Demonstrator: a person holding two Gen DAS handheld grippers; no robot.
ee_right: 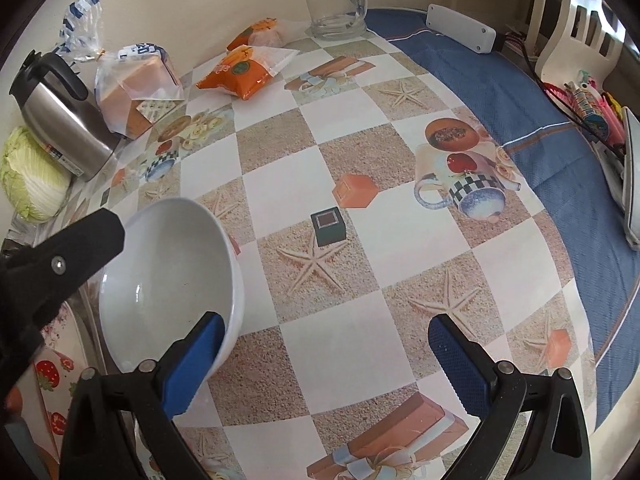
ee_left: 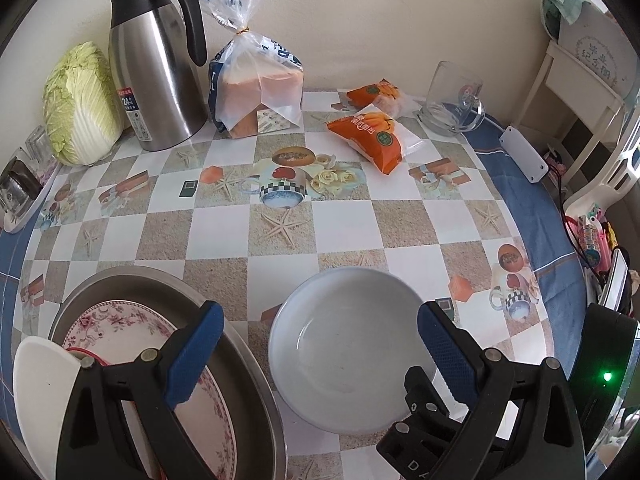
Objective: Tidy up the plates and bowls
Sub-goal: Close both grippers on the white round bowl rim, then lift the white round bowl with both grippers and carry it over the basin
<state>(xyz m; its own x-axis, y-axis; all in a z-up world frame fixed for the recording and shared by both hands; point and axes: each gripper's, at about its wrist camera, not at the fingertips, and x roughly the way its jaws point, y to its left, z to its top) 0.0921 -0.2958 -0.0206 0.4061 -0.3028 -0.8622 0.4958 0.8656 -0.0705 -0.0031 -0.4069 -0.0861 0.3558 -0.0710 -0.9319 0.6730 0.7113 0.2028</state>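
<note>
Cream wall (ee_left: pixel 380 20) behind the table (ee_left: pixel 340 232), perhaps a white chair (ee_left: pixel 576 92) beside

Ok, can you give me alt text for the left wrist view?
The open left gripper hovers over a white bowl on a checkered tablecloth. To its left, a floral plate lies in a metal tray. A steel jug, cabbage and bagged bread line the far wall.

Table (ee_left: pixel 340 236) covered by a patterned cloth. Resting on it: bowl (ee_left: pixel 344 356), metal tray (ee_left: pixel 248 380), kettle (ee_left: pixel 156 76), cabbage (ee_left: pixel 80 108), bread bag (ee_left: pixel 256 92), glass mug (ee_left: pixel 452 100).
</note>
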